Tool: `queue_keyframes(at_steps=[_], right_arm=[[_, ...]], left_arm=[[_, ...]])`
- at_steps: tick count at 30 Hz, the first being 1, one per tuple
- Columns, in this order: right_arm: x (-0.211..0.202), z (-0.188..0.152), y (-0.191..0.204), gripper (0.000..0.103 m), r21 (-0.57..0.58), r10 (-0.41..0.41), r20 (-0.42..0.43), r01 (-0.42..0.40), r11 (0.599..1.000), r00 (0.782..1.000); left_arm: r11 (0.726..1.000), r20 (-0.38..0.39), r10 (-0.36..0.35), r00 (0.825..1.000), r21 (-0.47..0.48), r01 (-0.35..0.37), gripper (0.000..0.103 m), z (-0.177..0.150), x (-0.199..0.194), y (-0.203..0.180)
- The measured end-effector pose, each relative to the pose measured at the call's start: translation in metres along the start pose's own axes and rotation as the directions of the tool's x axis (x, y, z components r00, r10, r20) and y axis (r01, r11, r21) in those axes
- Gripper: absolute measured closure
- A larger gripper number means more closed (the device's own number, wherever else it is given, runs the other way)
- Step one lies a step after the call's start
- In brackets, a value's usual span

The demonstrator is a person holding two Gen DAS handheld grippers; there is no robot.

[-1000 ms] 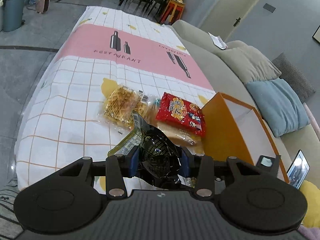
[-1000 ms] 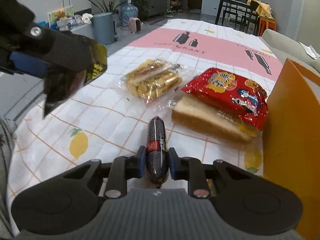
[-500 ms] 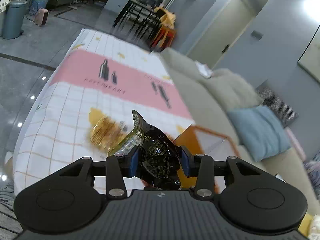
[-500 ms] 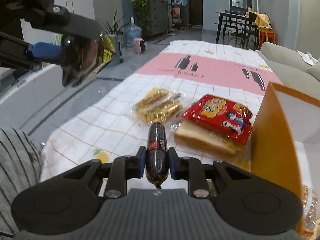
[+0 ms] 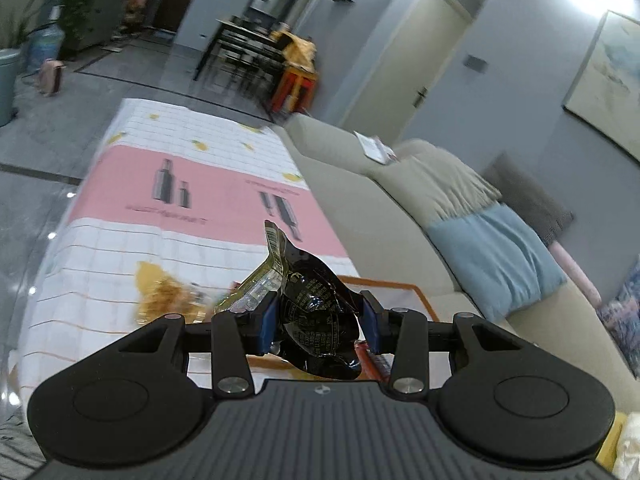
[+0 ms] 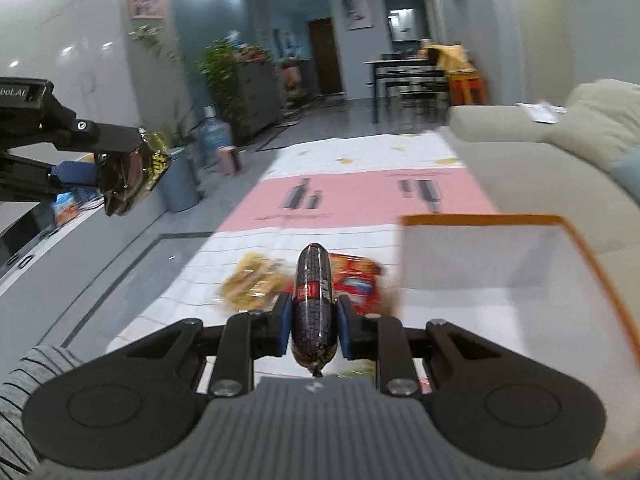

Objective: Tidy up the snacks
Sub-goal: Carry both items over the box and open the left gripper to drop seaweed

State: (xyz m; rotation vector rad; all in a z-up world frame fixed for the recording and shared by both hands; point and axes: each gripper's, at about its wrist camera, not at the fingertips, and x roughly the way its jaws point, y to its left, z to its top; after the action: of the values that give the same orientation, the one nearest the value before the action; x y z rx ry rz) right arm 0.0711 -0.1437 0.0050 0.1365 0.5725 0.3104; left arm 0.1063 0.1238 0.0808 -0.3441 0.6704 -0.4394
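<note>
My left gripper (image 5: 318, 322) is shut on a crumpled black and yellow snack packet (image 5: 316, 320), held up above the table; the same gripper (image 6: 124, 178) and packet (image 6: 136, 176) show at the left of the right wrist view. My right gripper (image 6: 314, 330) is shut on a dark sausage stick (image 6: 314, 304) with a red label, pointing forward. Below it lie a yellow snack bag (image 6: 252, 284) and a red snack bag (image 6: 356, 276) on the checked tablecloth (image 6: 280, 240). The orange box (image 6: 500, 280), white inside, stands open at the right.
A beige sofa (image 5: 360, 184) with a blue cushion (image 5: 496, 260) runs along the table's right side. Grey floor, a bin (image 6: 180, 184) and plants lie to the left. A striped sleeve (image 6: 20, 392) shows at the lower left. Dining chairs stand far back.
Both grippers have risen with their snacks still held. The table items have dropped lower in both views, and the right wrist view now looks into the orange box.
</note>
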Motion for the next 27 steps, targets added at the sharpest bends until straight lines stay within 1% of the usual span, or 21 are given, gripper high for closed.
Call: queue_keyframes(at_steps=[3,5,8,11,16,20,22,24,25,27], right_arm=[[-0.013,-0.005,-0.031,0.082,0.063,-0.078,-0.011,0.078,0.995,0.997],[-0.020,-0.007,-0.053,0.082,0.117,-0.134,-0.015,0.135,0.984,0.991],[-0.034,-0.005,-0.085,0.082,0.220,-0.195,-0.005,0.191,0.957,0.981],[-0.047,-0.005,-0.107,0.082,0.270,-0.243,0.017,0.230,0.935,0.970],[-0.063,-0.006,-0.129,0.082,0.314,-0.279,0.071,0.244,0.918,0.958],[-0.070,-0.007,-0.139,0.082,0.367,-0.241,0.096,0.191,0.910,0.966],[-0.073,-0.006,-0.140,0.082,0.376,-0.235,0.119,0.175,0.910,0.965],[-0.077,-0.005,-0.143,0.082,0.388,-0.236,0.140,0.166,0.907,0.962],[-0.078,-0.006,-0.145,0.082,0.390,-0.236,0.149,0.162,0.906,0.960],[-0.078,-0.009,-0.148,0.082,0.399,-0.242,0.152,0.165,0.902,0.958]], left_arm=[[0.999,-0.057,-0.024,0.998,0.039,0.026,0.055,-0.002,0.023,-0.022],[0.996,-0.097,-0.048,0.994,0.065,0.054,0.055,-0.003,0.039,-0.038],[0.991,-0.158,-0.080,0.984,0.098,0.096,0.055,-0.008,0.068,-0.063],[0.984,-0.226,-0.078,0.971,0.142,0.112,0.055,-0.017,0.097,-0.087],[0.972,-0.346,-0.056,0.937,0.197,0.131,0.055,-0.041,0.150,-0.120],[0.967,-0.422,-0.030,0.906,0.219,0.134,0.055,-0.064,0.189,-0.139],[0.967,-0.457,-0.024,0.889,0.216,0.137,0.055,-0.075,0.206,-0.146],[0.965,-0.481,-0.034,0.876,0.210,0.153,0.055,-0.083,0.218,-0.151],[0.964,-0.487,-0.037,0.872,0.212,0.160,0.055,-0.087,0.223,-0.155],[0.961,-0.488,-0.032,0.873,0.226,0.161,0.054,-0.093,0.231,-0.162]])
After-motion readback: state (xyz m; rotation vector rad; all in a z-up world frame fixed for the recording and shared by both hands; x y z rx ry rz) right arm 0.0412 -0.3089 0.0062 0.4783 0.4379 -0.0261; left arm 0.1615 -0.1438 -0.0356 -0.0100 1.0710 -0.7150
